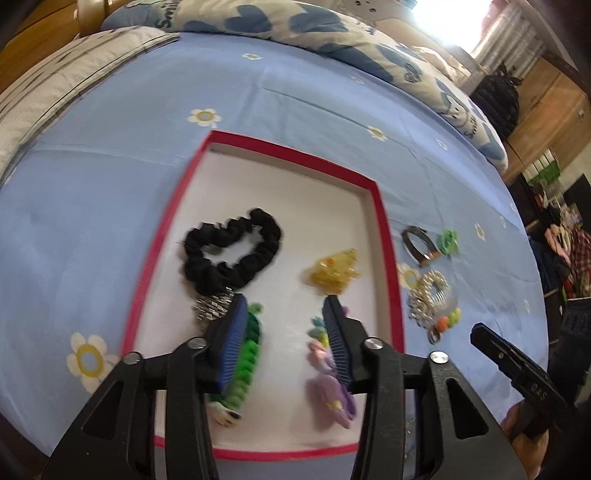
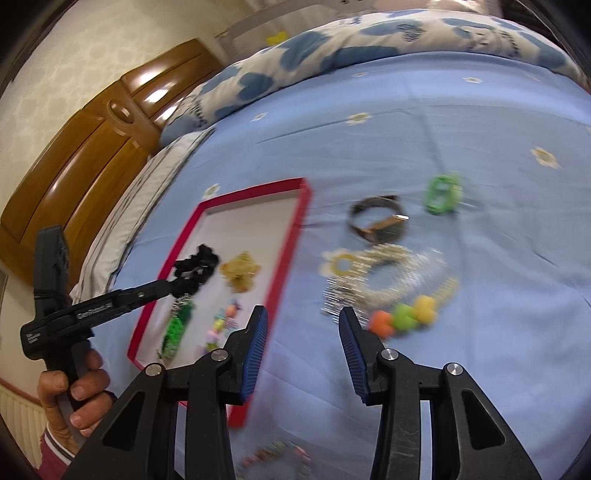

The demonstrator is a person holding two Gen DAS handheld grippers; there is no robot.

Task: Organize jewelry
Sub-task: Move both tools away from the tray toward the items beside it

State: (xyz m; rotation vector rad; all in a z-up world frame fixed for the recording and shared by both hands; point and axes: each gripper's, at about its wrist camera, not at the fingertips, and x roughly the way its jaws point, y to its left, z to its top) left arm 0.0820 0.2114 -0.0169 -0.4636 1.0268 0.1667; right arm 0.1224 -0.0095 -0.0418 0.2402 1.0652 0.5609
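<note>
A red-rimmed white tray [image 1: 386, 236] [image 2: 291, 243] lies on the blue bedsheet. In it are a black scrunchie [image 1: 232, 251], a yellow clip [image 1: 334, 271], a silver piece [image 1: 212, 308], a green beaded band [image 1: 247, 358] and pastel pieces [image 1: 332, 384]. My left gripper [image 1: 286, 310] is open and empty above the tray. To the right of the tray lie a dark bangle [image 2: 380, 219], a green clip [image 2: 441, 194], a silver chain pile [image 2: 376, 280] and a colourful bead piece [image 2: 404, 317]. My right gripper [image 2: 303, 317] is open and empty, just short of the chain pile.
A blue-and-white patterned duvet [image 1: 332, 33] is bunched along the far side of the bed. A grey pillow [image 1: 55, 88] lies at the left. A wooden headboard [image 2: 85, 147] stands behind it. A small beaded piece [image 2: 280, 456] lies near the bottom of the right wrist view.
</note>
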